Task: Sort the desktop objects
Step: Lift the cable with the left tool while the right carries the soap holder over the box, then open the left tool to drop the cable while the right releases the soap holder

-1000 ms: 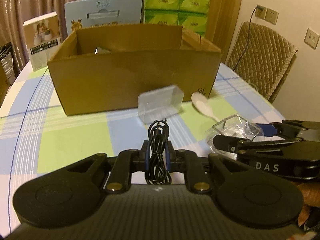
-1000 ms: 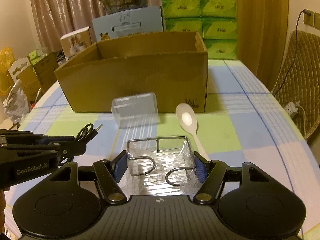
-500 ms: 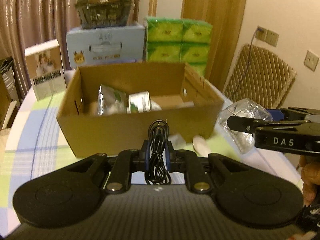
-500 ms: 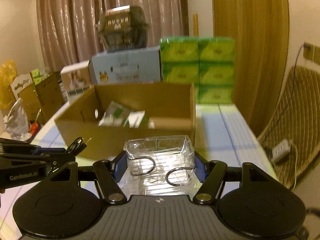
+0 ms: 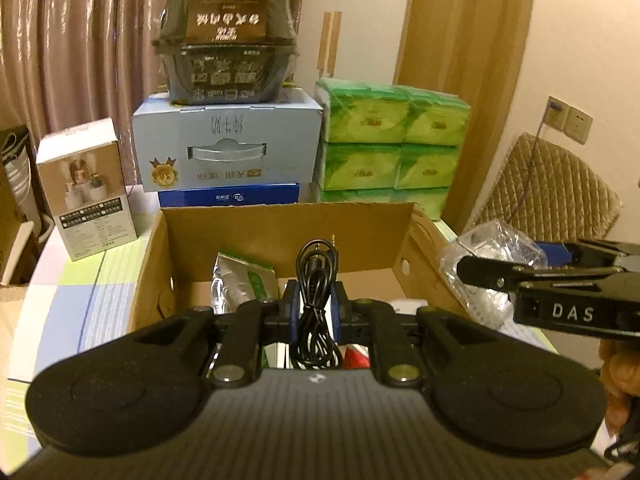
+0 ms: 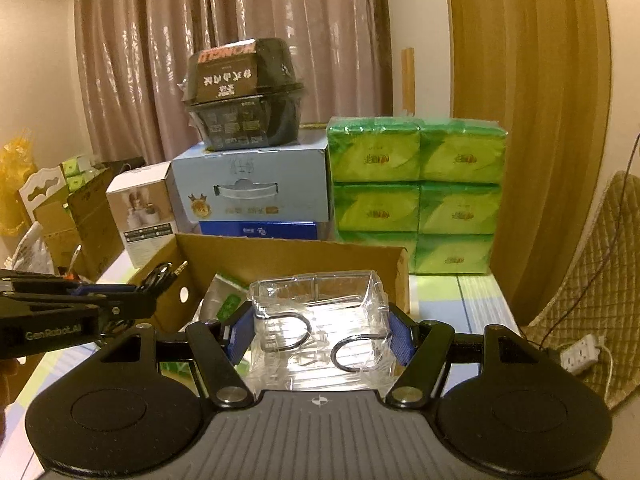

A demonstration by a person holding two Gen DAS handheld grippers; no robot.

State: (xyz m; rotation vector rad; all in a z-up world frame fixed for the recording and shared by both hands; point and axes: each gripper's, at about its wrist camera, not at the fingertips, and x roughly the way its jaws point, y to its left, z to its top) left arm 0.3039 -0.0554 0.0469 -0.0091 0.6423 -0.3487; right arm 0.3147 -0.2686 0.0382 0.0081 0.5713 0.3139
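My left gripper (image 5: 316,300) is shut on a coiled black audio cable (image 5: 318,280) and hangs over the open cardboard box (image 5: 280,220). Inside the box lie a silver and green packet (image 5: 244,280) and other small packs. My right gripper (image 6: 320,320) is shut on a clear plastic box wrapped in film (image 6: 320,320) with two dark hooks inside, held above the box's near right part (image 6: 288,256). In the left wrist view the right gripper (image 5: 500,270) shows at the right with the clear plastic box (image 5: 492,248). In the right wrist view the left gripper (image 6: 156,290) enters from the left with the cable (image 6: 164,272).
Behind the cardboard box stand a pale blue carton (image 5: 228,148) with a black food bowl (image 5: 226,48) on top, stacked green tissue packs (image 5: 392,148) and a small white box (image 5: 86,188). A quilted chair (image 5: 548,192) and a power strip (image 6: 580,354) lie to the right. A hand (image 5: 620,380) holds the right gripper.
Both grippers have risen from the checked tablecloth and moved forward over the cardboard box, each keeping its object. The white spoon and clear lid on the table have dropped out of view.
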